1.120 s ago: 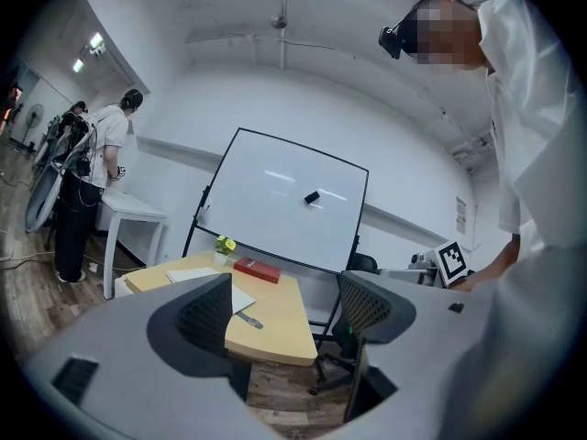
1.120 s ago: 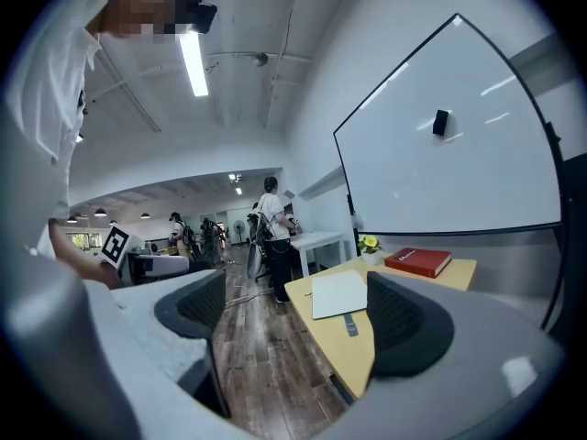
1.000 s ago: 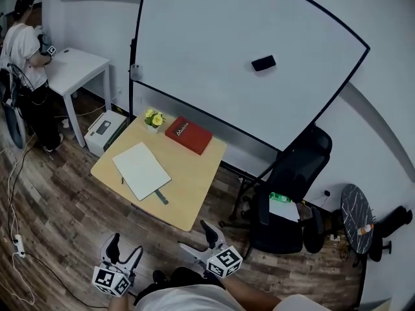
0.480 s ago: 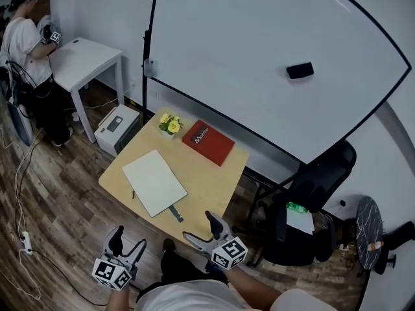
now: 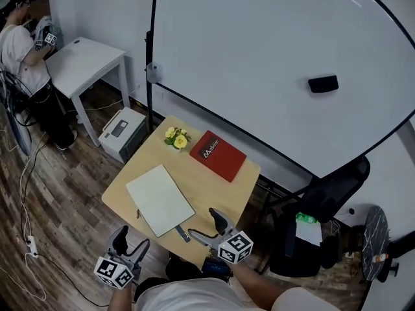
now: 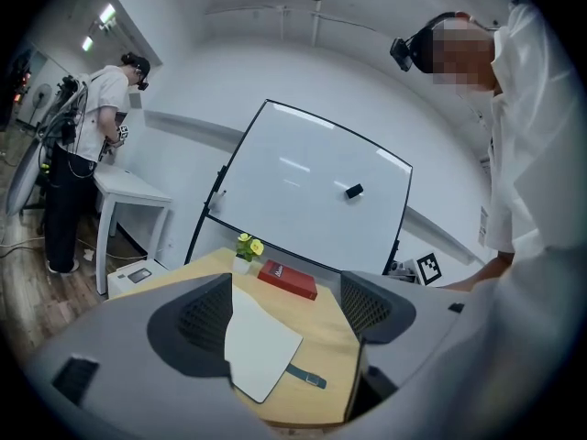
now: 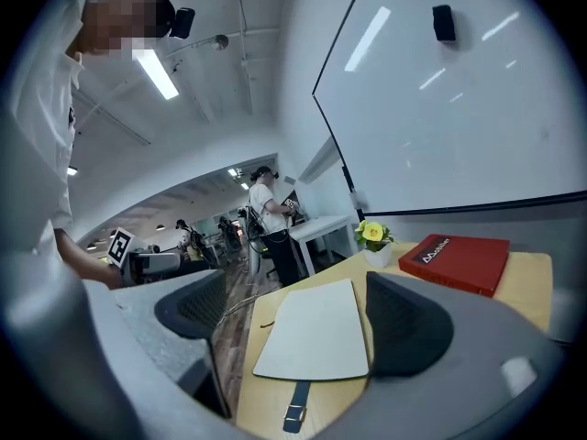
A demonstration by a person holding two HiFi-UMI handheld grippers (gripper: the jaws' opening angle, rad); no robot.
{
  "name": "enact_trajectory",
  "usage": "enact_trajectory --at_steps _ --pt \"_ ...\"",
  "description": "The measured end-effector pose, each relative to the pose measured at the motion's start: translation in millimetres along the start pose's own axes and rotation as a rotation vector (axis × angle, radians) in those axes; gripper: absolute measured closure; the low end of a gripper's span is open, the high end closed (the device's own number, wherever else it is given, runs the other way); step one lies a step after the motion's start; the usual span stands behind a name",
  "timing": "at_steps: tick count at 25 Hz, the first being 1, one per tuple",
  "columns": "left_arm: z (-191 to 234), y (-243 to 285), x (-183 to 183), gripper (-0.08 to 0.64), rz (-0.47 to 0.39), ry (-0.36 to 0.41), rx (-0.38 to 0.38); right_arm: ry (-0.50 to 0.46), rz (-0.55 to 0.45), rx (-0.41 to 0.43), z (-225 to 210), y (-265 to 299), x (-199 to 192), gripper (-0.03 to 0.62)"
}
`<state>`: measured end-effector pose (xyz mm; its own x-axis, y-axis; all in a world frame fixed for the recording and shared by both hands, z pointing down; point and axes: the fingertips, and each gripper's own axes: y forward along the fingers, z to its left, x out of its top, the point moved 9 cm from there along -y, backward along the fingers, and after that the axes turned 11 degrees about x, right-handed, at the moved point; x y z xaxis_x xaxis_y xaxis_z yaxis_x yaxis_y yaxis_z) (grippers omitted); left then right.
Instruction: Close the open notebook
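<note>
The white notebook (image 5: 159, 199) lies flat on the wooden table (image 5: 217, 188), near a big whiteboard (image 5: 259, 63). We hold our left gripper (image 5: 130, 240) and right gripper (image 5: 202, 224) wide apart, with nothing in them.

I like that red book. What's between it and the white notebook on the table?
Nothing, just bare table between the red book and the white notebook. The head view shows it; the flowers stand off to the side.

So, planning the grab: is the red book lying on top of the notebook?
No, the red book lies on the table apart from the white notebook, beside the small flowers.
</note>
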<state>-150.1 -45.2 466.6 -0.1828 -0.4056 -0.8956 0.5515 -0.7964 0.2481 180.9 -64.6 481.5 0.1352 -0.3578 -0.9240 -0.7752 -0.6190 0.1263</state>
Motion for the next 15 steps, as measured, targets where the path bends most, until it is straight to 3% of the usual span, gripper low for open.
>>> enact_trajectory --at_steps 7,15 --pt "11.9 29.4 -4.0 0.186 0.035 -0.101 0.003 0.099 0.117 0.118 -43.8 28.0 -3.5 0.107" --pt "54.0 55.5 -40.2 0.187 0.146 -0.442 0.003 0.437 0.25 0.269 -99.2 59.0 -24.4 0.109"
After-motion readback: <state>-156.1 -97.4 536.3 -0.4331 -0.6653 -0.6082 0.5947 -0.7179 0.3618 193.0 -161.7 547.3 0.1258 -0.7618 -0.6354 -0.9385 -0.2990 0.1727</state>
